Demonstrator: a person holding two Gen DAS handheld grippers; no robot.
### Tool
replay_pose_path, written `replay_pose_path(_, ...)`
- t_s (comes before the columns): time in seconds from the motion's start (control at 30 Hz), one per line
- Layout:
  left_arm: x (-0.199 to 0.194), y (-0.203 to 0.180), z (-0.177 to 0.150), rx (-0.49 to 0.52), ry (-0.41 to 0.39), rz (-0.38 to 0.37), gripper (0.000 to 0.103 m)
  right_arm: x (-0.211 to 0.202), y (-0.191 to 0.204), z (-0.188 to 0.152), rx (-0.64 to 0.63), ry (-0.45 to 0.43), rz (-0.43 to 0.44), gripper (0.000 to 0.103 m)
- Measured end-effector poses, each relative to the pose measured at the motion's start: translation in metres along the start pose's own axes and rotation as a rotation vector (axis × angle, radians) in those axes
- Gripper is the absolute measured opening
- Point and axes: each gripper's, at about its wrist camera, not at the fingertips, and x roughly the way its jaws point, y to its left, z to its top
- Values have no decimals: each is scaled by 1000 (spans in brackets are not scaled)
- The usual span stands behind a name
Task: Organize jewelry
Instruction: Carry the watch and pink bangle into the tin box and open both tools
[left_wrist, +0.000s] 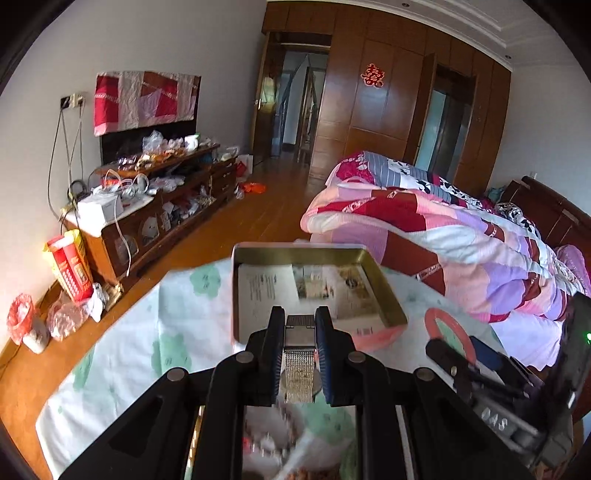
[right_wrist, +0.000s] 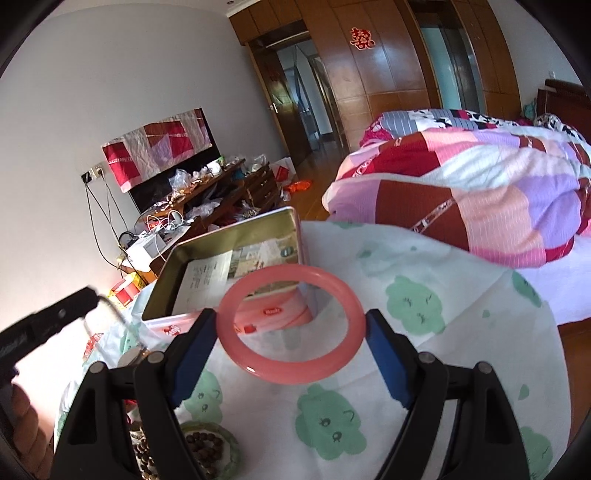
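Silver mesh-band watch (left_wrist: 300, 354), lengthwise, I am clamping in my left gripper (left_wrist: 300, 363), gold-lined rectangular tin (left_wrist: 384, 284) lying straight ahead; right gripper (right_wrist: 291, 328) gripping pink bangle (right_wrist: 291, 369).

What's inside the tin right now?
Only a printed leaflet lies flat on the floor of the tin; no jewelry shows there. The left gripper hides the near edge, and anything under the leaflet is covered.
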Motion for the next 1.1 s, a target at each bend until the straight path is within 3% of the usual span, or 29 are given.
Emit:
replay_pose_path(0.23, 43, 6, 29, -18, -25, -26, 17, 30, 11, 30, -78, -5, -25, 83)
replay_pose_path(0.33, 70, 10, 33, -32, 1, -26, 17, 54, 16, 38, -90, 15, -37, 83)
replay_pose_path(0.53, 112, 15, 23, -1, 79, 37, 17, 97, 25, 39, -110, 77, -40, 83)
replay_pose_path(0.63, 120, 18, 17, 24, 108, 84, 17, 103, 35, 35, -171, 63, -69, 83)
replay_pose_path(0.7, 121, 18, 13, 43, 132, 115, 23, 104, 39, 32, -201, 52, -74, 84)
replay_pose_path(0.77, 122, 21, 10, 64, 164, 154, 46, 103, 41, 29, -222, 44, -70, 84)
replay_pose_path(0.9, 100, 16, 3, 109, 124, 139, 55, 103, 35, 31, -196, 62, -21, 86)
replay_pose_path(0.97, 85, 15, -2, 120, 101, 182, 68, 102, 30, 33, -159, 57, -3, 92)
replay_pose_path(1.1, 54, 25, -14, 56, 54, 168, 70, 92, 20, 37, -88, 37, 52, 94)
